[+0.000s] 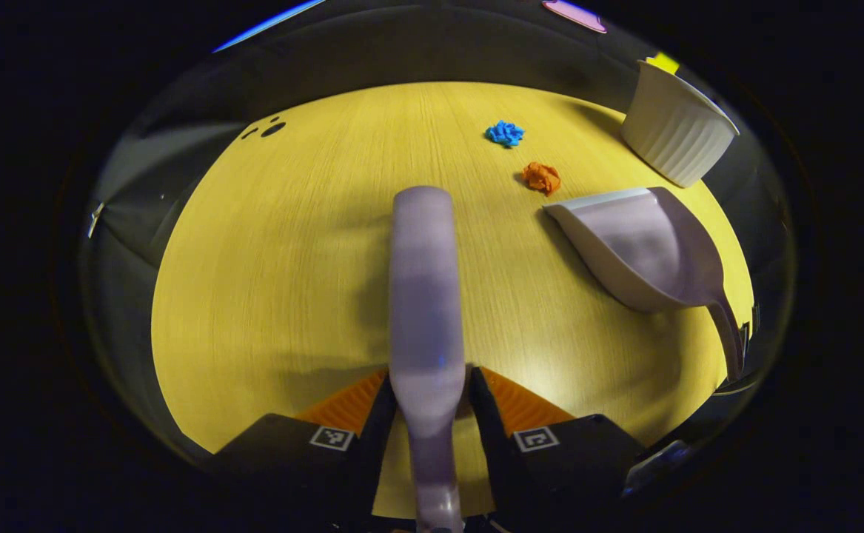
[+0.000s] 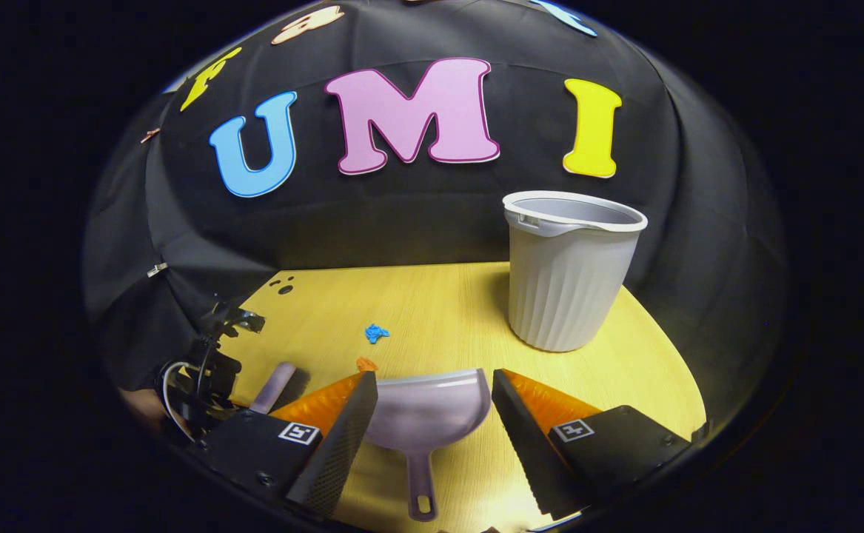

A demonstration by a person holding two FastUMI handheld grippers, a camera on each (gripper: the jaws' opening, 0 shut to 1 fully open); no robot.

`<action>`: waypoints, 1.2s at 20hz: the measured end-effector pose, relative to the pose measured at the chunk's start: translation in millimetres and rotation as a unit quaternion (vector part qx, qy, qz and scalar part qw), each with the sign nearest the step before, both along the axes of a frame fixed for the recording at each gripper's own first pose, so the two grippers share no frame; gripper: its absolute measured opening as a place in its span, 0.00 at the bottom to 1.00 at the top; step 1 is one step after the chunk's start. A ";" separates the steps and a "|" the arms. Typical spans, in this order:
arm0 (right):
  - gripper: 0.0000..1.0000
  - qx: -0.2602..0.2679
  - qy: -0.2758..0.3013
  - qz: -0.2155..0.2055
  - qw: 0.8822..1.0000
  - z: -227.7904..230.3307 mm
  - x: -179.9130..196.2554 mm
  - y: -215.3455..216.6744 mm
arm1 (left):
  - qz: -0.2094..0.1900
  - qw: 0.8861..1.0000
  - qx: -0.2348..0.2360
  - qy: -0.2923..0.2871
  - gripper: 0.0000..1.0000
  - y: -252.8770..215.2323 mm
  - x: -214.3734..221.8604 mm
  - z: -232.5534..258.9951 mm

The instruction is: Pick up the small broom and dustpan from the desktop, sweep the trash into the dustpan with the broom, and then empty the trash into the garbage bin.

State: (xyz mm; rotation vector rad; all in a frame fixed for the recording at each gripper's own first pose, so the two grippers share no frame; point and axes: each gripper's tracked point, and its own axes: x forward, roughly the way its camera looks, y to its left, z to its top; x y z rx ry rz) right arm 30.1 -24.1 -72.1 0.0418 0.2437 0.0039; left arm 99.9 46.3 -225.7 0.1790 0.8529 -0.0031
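Left gripper [image 1: 429, 385]: closed on the lilac broom [image 1: 423, 296], a finger pressed to each side of its narrow neck; wider lilac body projecting forward over the wooden worktop [image 1: 269, 281]. In the left gripper view, ahead and to the right of the broom: crumpled orange scrap [image 1: 542, 177], then crumpled blue scrap [image 1: 505, 133] farther off, the two near each other, both lying loose on the worktop. Just beside the orange scrap: lip of the lilac dustpan [image 1: 643, 248], scoop tilted, handle running back toward the right edge of that view. At the far right corner of the worktop: white ribbed garbage bin [image 1: 674, 133], interior not visible from this angle.

Right gripper [image 2: 434, 403]: fingers spread wide, one at each side of the dustpan [image 2: 429, 418], neither seen pressing on it; whether the handle is gripped lower down cannot be told. Dustpan scoop bare inside, handle [image 2: 420, 485] pointing back toward the camera. Just past the scoop's left corner, a sliver of the orange scrap [image 2: 366, 364]; beyond it, the blue scrap [image 2: 376, 333]. Upright on the worktop [image 2: 439, 311] to the right, well apart from both scraps: garbage bin [image 2: 568, 274], contents hidden by its rim. At the left edge of the right gripper view: the left gripper's rig [image 2: 206, 370], the broom's lilac end [image 2: 275, 386] beside it.
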 end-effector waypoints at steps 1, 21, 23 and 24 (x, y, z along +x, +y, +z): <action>0.98 0.000 0.003 0.001 1.000 -0.9 0.7 0.6 | -0.002 1.000 0.000 -0.005 0.58 -0.3 1.2 0.2; 0.99 0.005 0.250 0.034 0.968 -136.3 -18.1 11.3 | 0.039 0.983 -0.108 -0.143 0.25 21.7 -75.1 74.7; 0.99 0.019 0.270 0.027 0.962 -151.5 -16.6 13.6 | 0.040 0.983 -0.110 -0.142 0.24 20.4 -85.0 77.6; 0.97 0.023 0.279 0.026 0.960 -157.1 -15.2 15.3 | 0.047 0.983 -0.108 -0.138 0.25 22.2 -88.9 77.4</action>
